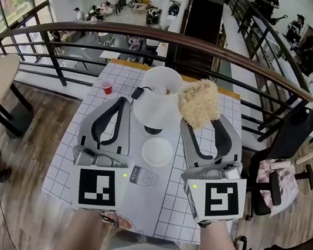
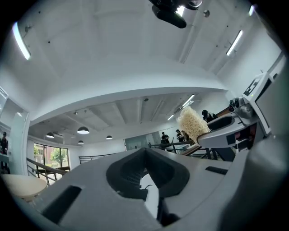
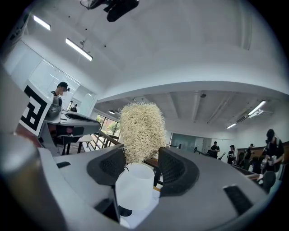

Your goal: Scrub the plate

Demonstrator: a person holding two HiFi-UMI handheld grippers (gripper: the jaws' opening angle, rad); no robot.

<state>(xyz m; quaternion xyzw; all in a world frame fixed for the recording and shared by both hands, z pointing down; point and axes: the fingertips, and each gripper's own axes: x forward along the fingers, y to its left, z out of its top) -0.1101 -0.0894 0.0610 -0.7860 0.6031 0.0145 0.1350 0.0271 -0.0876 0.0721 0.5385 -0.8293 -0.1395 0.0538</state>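
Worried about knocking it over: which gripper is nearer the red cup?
Left. The left gripper, gripping the plate, sits just right of the red cup; the right gripper, gripping the scrubber, is past the plate.

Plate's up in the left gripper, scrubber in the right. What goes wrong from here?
1. The left gripper grips the plate by its edge alone, clear of the table; push from the scrubber in the right gripper may lever it loose.
2. If it slips, it would likely hit the table or the small white dish on it.
3. The red cup stands by the table's far left edge; a wide left swing might topple it.
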